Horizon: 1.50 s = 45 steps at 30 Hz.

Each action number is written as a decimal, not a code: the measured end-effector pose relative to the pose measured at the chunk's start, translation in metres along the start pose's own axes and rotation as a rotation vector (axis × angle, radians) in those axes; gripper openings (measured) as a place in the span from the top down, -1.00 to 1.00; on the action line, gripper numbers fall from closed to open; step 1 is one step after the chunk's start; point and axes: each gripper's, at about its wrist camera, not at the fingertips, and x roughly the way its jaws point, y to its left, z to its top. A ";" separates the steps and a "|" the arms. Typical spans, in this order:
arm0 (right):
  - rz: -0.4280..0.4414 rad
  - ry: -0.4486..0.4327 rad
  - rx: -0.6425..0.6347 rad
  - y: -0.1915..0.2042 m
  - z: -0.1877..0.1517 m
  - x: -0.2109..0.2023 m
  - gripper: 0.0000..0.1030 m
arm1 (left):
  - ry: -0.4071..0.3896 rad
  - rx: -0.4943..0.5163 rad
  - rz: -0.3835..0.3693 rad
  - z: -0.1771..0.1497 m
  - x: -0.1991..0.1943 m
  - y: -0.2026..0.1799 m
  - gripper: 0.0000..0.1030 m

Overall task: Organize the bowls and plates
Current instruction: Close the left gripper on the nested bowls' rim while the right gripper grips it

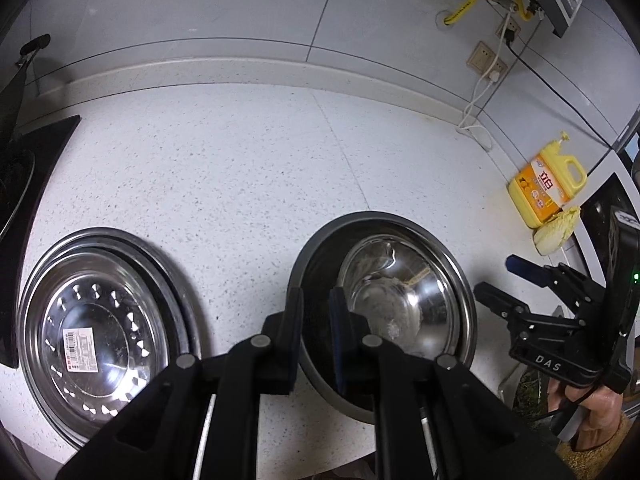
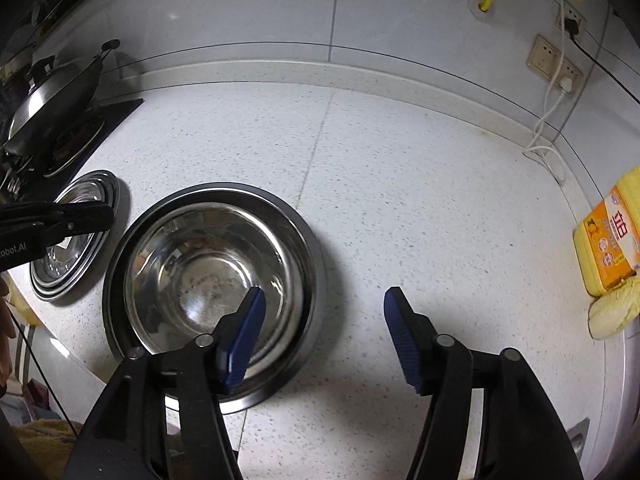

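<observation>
Two tools are at work. The left tool [image 1: 316, 312] has its fingers drawn close over the near-left rim of the stacked bowls [image 1: 384, 304]; it looks clamped on that rim, though the contact itself is hard to see. The right tool [image 2: 324, 336] is spread wide and holds nothing, one finger above the bowls, the other above bare desk [image 2: 400, 200]. The bowls sit near the desk's front edge, with the stacked plates [image 1: 100, 336] just beside them toward the left end, by the stove [image 2: 60, 132]. Judging by this, bowl nesting is in hand; next, the left tool should either let go or shift the stack without tipping it.
</observation>
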 end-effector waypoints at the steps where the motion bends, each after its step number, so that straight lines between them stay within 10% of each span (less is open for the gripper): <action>1: -0.003 -0.003 0.007 -0.002 -0.001 -0.001 -0.18 | -0.001 -0.004 -0.002 0.000 0.000 0.001 0.75; 4: 0.005 -0.010 0.030 -0.008 -0.002 -0.003 -0.28 | -0.004 -0.006 0.001 -0.002 -0.001 0.002 0.70; 7: 0.003 -0.014 0.038 -0.009 -0.003 -0.003 -0.38 | -0.003 0.013 0.009 -0.002 0.000 -0.001 -0.19; 8: 0.005 -0.014 0.040 -0.010 -0.004 -0.003 -0.39 | -0.006 0.017 0.009 -0.003 0.000 -0.001 -0.22; 45: 0.044 0.029 0.082 -0.024 -0.006 0.023 -0.55 | 0.128 -0.069 0.024 -0.019 0.037 0.014 -0.23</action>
